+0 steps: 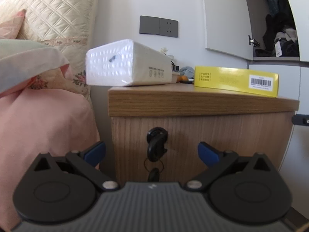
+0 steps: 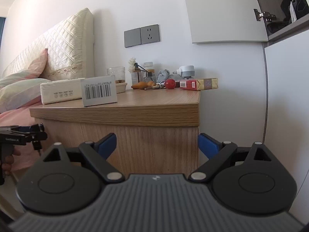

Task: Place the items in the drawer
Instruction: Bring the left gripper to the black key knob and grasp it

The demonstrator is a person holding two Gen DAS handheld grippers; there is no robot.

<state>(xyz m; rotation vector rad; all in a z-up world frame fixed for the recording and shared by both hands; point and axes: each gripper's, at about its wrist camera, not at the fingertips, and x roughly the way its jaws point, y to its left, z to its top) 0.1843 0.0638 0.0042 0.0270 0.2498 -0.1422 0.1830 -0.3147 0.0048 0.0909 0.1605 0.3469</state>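
A wooden nightstand (image 1: pixel 193 104) stands by the bed. Its drawer front (image 1: pixel 222 139) is shut, with a black key (image 1: pixel 156 145) hanging in the lock. On top lie a white tissue pack (image 1: pixel 127 63) and a yellow box (image 1: pixel 235 81). My left gripper (image 1: pixel 151 152) is open and empty, level with the key, close in front of the drawer. My right gripper (image 2: pixel 156 145) is open and empty, facing the nightstand's right corner (image 2: pixel 197 116). The left gripper also shows in the right wrist view (image 2: pixel 36 133) by the key. The tissue pack (image 2: pixel 59 92) and the box's barcode end (image 2: pixel 99 91) show there too.
At the back of the top stand a glass (image 2: pixel 115 75), bottles (image 2: pixel 147 71), a red ball (image 2: pixel 170 83), a red-gold packet (image 2: pixel 199 84) and a plug adapter (image 2: pixel 186 71). The bed with pink bedding (image 1: pixel 42 127) is left. A white wardrobe (image 2: pixel 285 106) is right.
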